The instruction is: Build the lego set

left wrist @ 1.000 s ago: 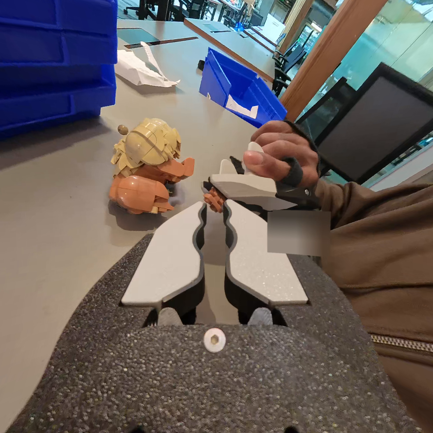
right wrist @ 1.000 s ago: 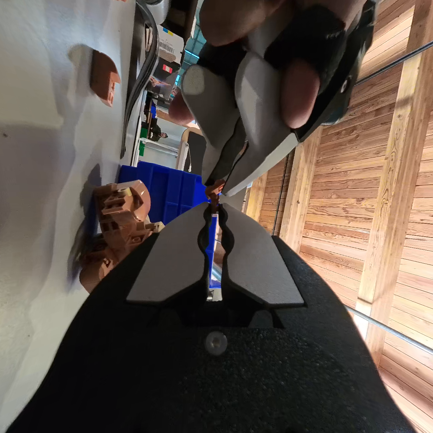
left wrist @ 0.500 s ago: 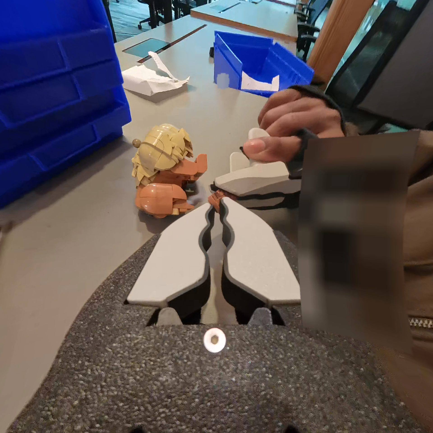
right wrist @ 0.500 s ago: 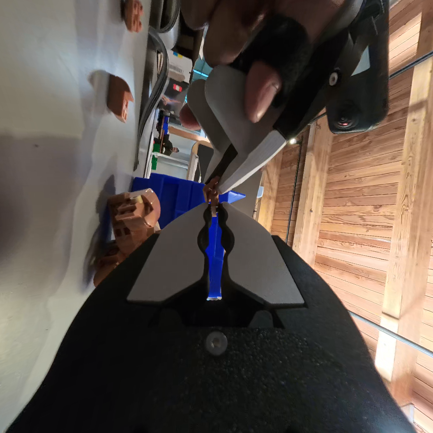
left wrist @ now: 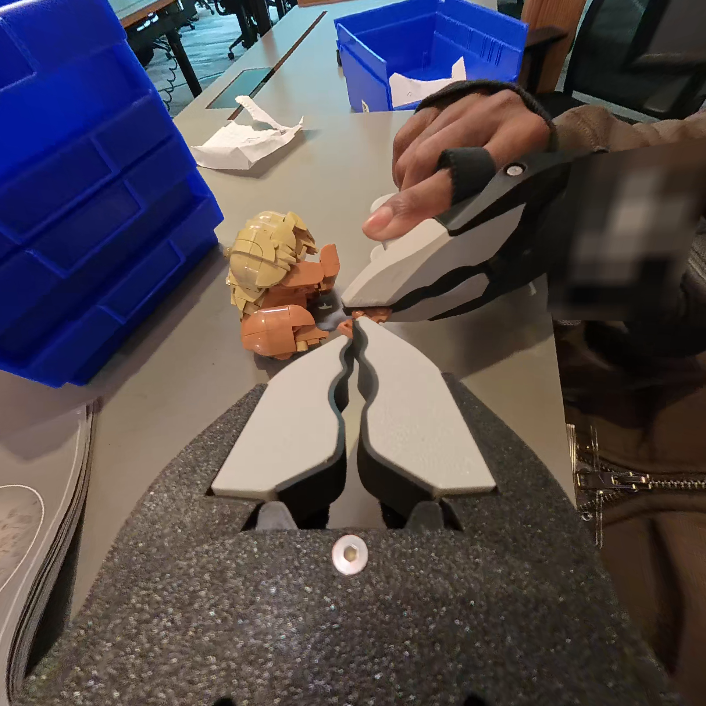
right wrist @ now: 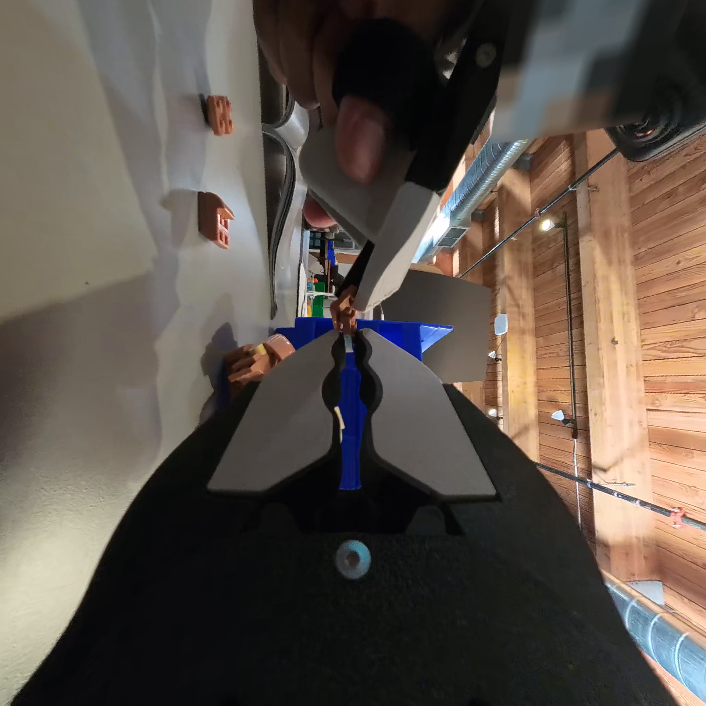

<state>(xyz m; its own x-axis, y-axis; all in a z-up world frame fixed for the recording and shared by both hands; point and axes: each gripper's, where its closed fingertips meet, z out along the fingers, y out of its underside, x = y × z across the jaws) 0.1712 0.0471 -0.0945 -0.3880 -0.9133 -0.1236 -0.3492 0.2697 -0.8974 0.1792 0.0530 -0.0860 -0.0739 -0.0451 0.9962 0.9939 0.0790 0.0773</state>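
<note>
In the left wrist view the left gripper (left wrist: 353, 330) now sits closer to the lego figure (left wrist: 280, 292) than a second ago, and the blue bins (left wrist: 88, 198) fill more of the left side of the frame. Its jaws have narrowed from a clear gap to nearly touching, pinched on one end of a small brown lego piece (left wrist: 368, 315) at centre frame. The right gripper (left wrist: 372, 301) comes in from the right, its jaws also closed on the piece's other end. So both grippers now share the piece just above the table (left wrist: 160, 389), which suggests it is being pressed together or adjusted before it goes on the figure.

In the right wrist view the same brown piece (right wrist: 344, 309) shows between the two sets of tips. It looks short, with its long axis running from one gripper to the other, though its exact shape is too small to tell.

The figure stands just left of the meeting tips, its tan head uppermost. Two loose brown bricks (right wrist: 216, 219) lie on the table at upper left of the right wrist view.
</note>
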